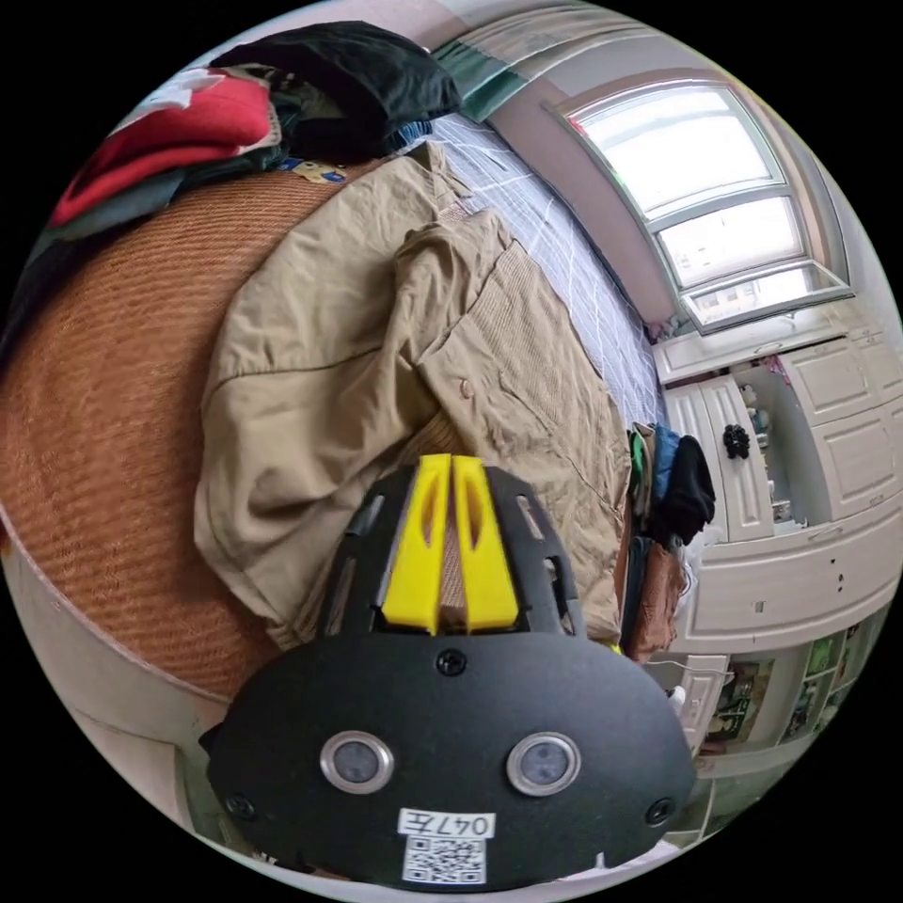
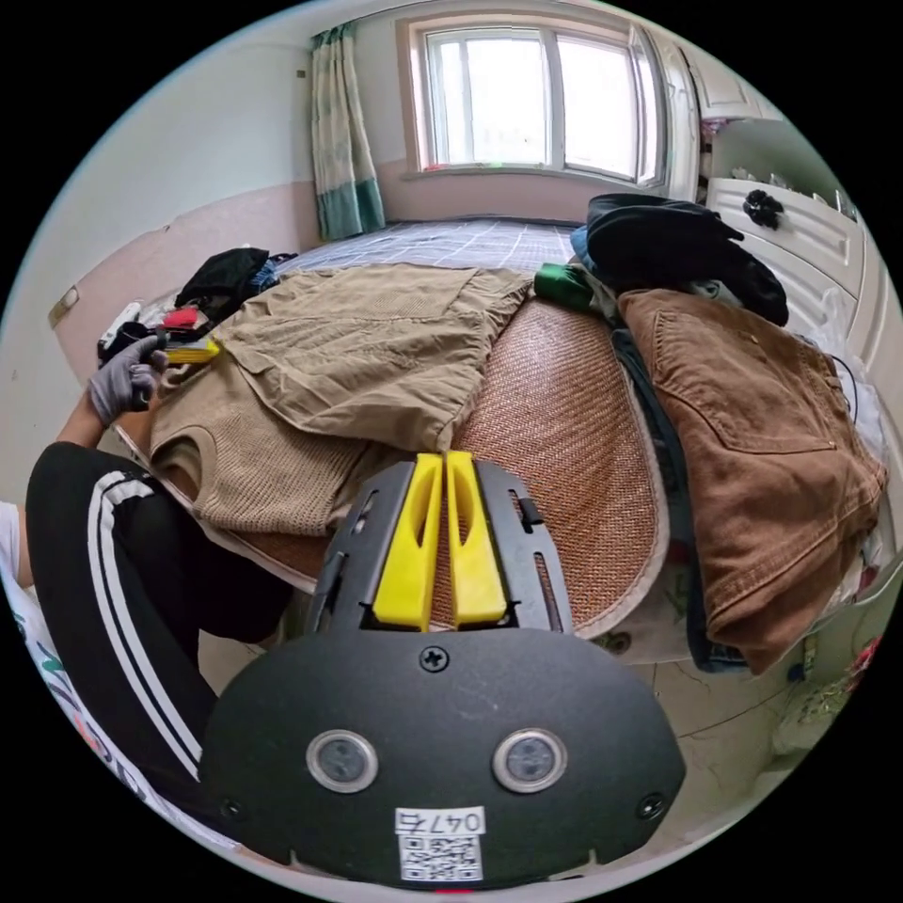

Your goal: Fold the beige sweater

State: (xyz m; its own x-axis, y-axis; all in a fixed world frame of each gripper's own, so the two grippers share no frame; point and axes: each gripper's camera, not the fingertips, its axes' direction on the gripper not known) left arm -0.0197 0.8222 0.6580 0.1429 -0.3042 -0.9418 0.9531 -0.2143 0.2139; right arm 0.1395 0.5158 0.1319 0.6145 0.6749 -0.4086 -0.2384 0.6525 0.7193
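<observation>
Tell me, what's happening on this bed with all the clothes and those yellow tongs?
A person is folding a beige sweater spread on a woven mat on the bed, using hand-held tongs. The left tongs are shut on a bit of the sweater's knit fabric at its near edge. The right tongs hang nearly shut beyond the mat's edge, gripping nothing. The sweater is partly folded, with one layer lying over another. A brown corduroy garment and other clothes are heaped beside it.
</observation>
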